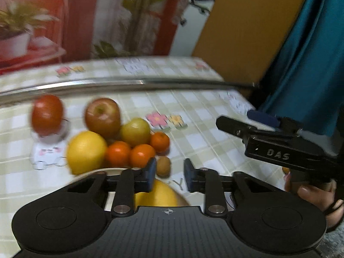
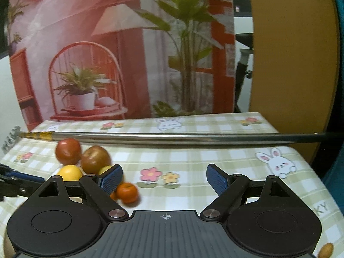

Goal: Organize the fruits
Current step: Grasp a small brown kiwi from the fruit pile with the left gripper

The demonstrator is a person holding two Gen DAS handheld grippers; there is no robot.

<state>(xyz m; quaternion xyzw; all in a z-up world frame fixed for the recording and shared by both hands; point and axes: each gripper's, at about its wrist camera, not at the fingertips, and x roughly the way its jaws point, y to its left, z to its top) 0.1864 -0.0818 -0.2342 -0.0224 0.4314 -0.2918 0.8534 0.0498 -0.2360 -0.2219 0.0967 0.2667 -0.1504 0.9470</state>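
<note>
My left gripper (image 1: 169, 175) is closed as far as it goes and holds nothing. My right gripper (image 2: 164, 179) is wide open and empty too. The fruit pile (image 1: 120, 137) sits on the checked tablecloth (image 1: 204, 129), at eleven o'clock from my left gripper. A small kiwi (image 1: 163, 166) lies just past its tips at twelve. I think I should open up, go slow and take one fruit. A long metal rod (image 2: 172, 138) lies behind the pile.

Three tangerines (image 1: 139, 154), two apples (image 1: 102, 117), one kiwi (image 1: 163, 166)
</note>
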